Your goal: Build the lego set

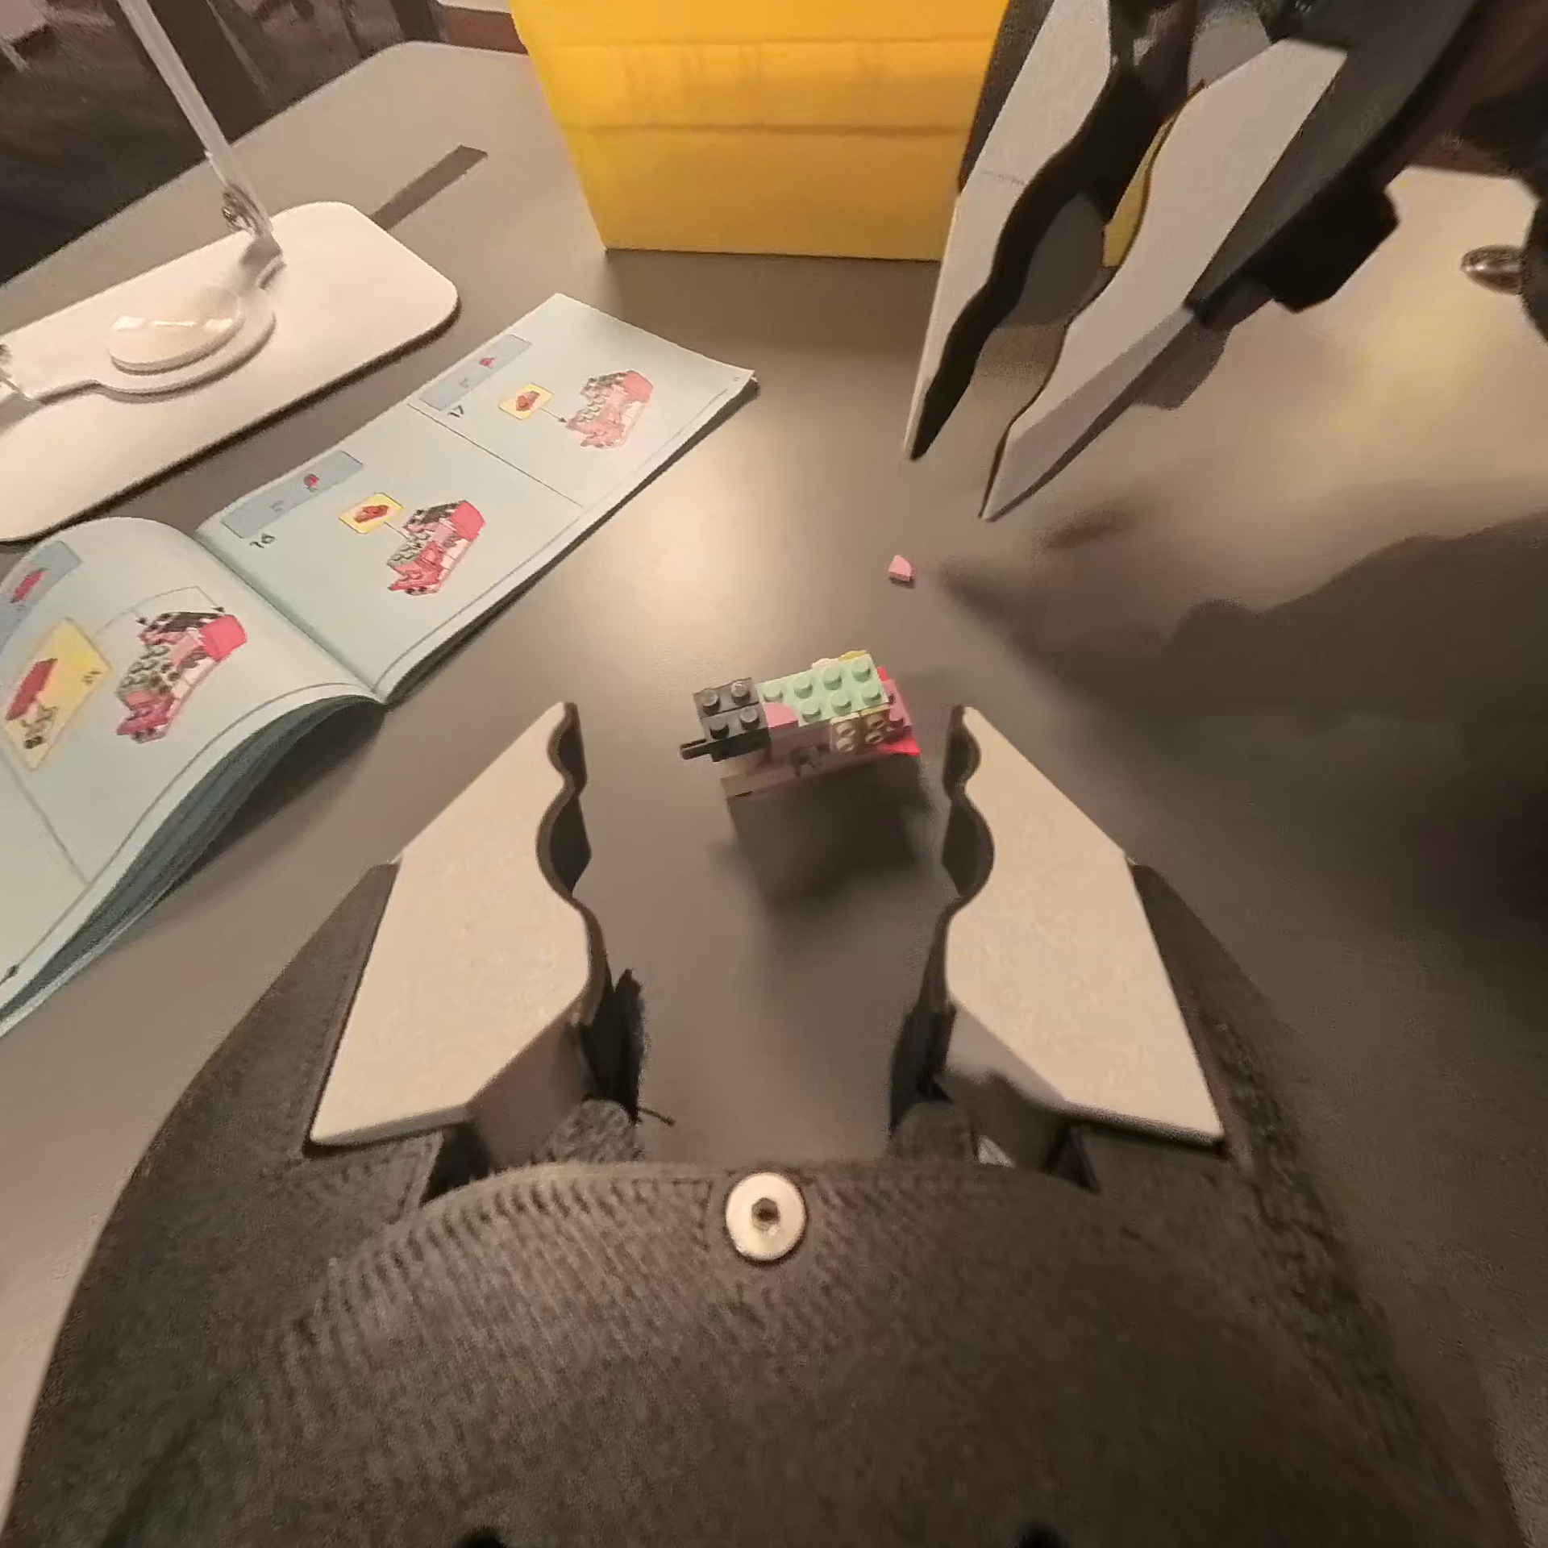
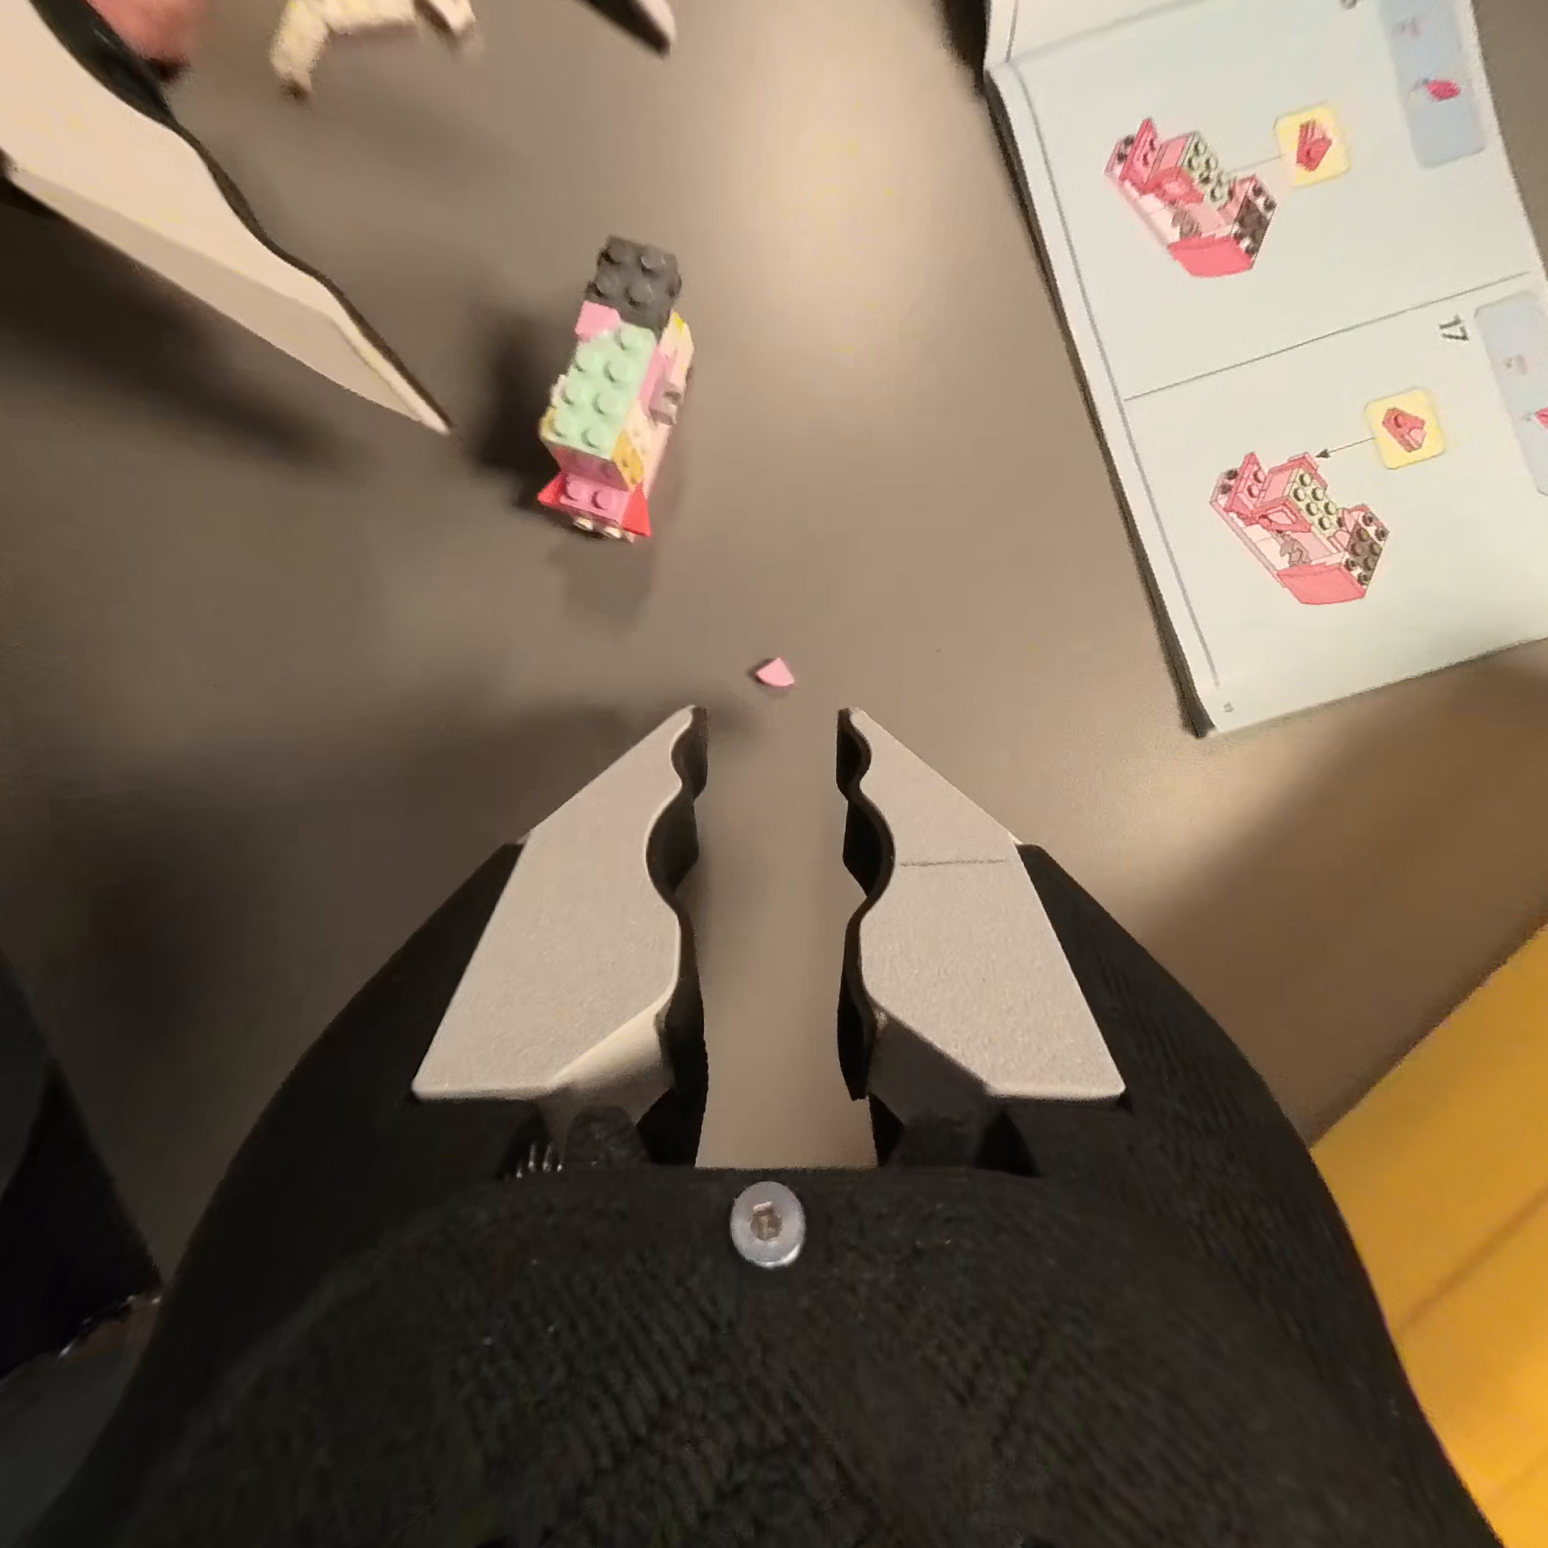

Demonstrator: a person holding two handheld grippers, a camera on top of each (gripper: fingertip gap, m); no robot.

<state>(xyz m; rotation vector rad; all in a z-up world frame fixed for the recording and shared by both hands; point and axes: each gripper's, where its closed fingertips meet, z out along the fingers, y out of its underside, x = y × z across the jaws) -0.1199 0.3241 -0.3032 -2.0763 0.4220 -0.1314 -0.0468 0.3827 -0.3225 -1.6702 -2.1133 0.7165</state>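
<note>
A small brick model with a black block, a mint green plate, pink and red parts stands on the dark table. My left gripper is open wide, its fingertips on either side of the model without touching it. A small loose pink piece lies on the table beyond the model. My right gripper is open and empty, its tips just short of that pink piece. The model lies farther ahead in the right wrist view. The right gripper also shows in the left wrist view, hanging above the table.
An open instruction booklet lies to the left, also seen in the right wrist view. A yellow box stands at the back. A white lamp base sits at the far left. Pale loose parts lie at the top edge.
</note>
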